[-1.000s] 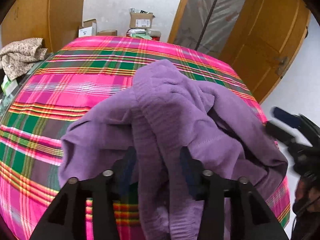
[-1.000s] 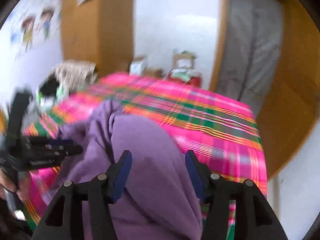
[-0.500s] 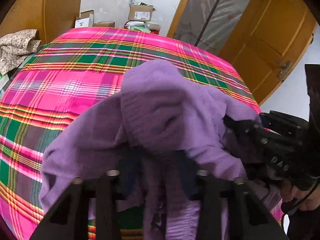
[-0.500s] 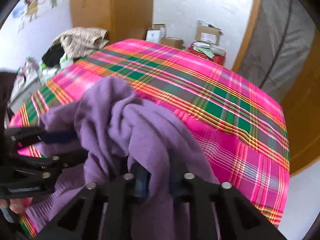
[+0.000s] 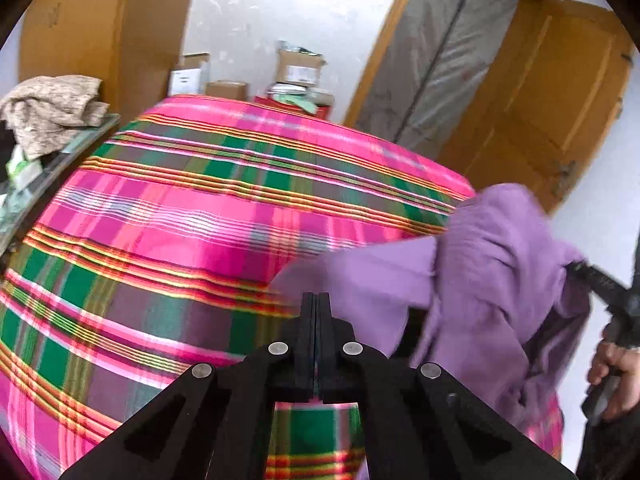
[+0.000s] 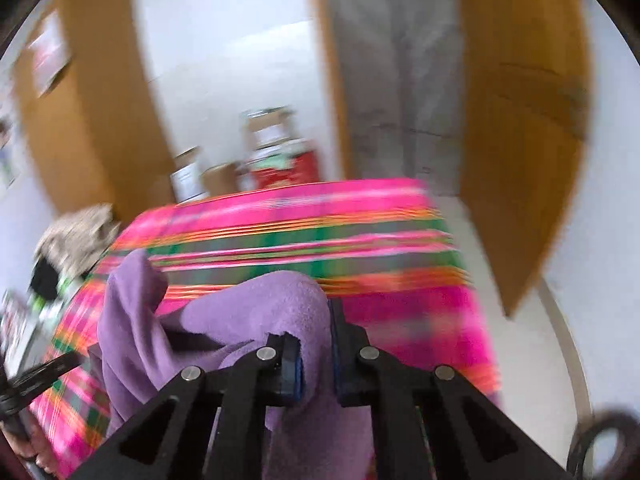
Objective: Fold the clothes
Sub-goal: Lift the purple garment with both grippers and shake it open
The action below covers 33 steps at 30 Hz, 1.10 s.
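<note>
Bed covered with a pink, green and orange plaid bedspread (image 5: pixel 192 216), filling most of the left wrist view. Past its far edge, against a white wall: several cardboard boxes (image 5: pixel 299 68) and a red item (image 6: pixel 306 166), details blurred. Left of the bed, a heap of beige patterned cloth (image 5: pixel 50 108) on a cluttered surface. Wooden door (image 5: pixel 560 92) stands right, beside a grey plastic-wrapped panel (image 5: pixel 448 56). Wooden wardrobe (image 5: pixel 96 32) at far left.

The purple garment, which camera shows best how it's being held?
Right wrist view: the purple garment sits bunched between the right gripper fingers, clamped. The left wrist view shows it hanging to the side, with the left gripper shut, apparently on an edge of it.
</note>
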{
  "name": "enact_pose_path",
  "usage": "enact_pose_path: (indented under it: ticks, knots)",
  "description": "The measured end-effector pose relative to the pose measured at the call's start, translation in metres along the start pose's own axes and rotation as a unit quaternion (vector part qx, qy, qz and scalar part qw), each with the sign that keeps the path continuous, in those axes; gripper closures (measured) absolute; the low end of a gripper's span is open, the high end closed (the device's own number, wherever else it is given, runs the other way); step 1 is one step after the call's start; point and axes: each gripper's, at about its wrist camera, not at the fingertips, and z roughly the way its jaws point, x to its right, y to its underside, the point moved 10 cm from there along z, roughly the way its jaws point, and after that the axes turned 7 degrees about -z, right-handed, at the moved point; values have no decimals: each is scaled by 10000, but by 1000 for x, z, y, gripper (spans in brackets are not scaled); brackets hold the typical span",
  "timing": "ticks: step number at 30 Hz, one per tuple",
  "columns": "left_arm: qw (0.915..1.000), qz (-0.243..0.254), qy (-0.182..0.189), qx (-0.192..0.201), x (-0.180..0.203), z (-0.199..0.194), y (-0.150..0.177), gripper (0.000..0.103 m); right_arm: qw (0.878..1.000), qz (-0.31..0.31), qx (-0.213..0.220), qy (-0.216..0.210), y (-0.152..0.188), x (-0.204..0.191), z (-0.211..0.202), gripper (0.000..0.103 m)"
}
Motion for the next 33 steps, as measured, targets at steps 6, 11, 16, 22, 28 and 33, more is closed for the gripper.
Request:
enact_pose_path:
  ticks: [6, 11, 16, 22, 28, 33]
  knots:
    - [9941, 546, 587, -726, 52, 30, 35, 76, 9995, -212, -201, 83, 22, 9, -6, 88]
    - [9854, 1096, 736, -1074, 84, 53, 53, 52, 9985, -388, -369, 152, 41, 16, -11, 58]
    - [9845, 1057, 655, -1237, 81, 64, 62, 44, 9970, -707, -292, -125, 35, -3, -13, 51]
    - [9854, 927, 750, -1219, 72, 59, 68, 44, 9903, -1169, -165, -727, 20, -48, -9, 51]
    - [9852, 769, 744, -1338, 54, 41, 87, 44, 9807, -1489, -663, -1080, 17, -85, 32, 51]
    - [9836, 667, 863, -1439, 49, 35, 103, 52, 9739, -1579, -1068, -1234, 29, -100, 59, 95]
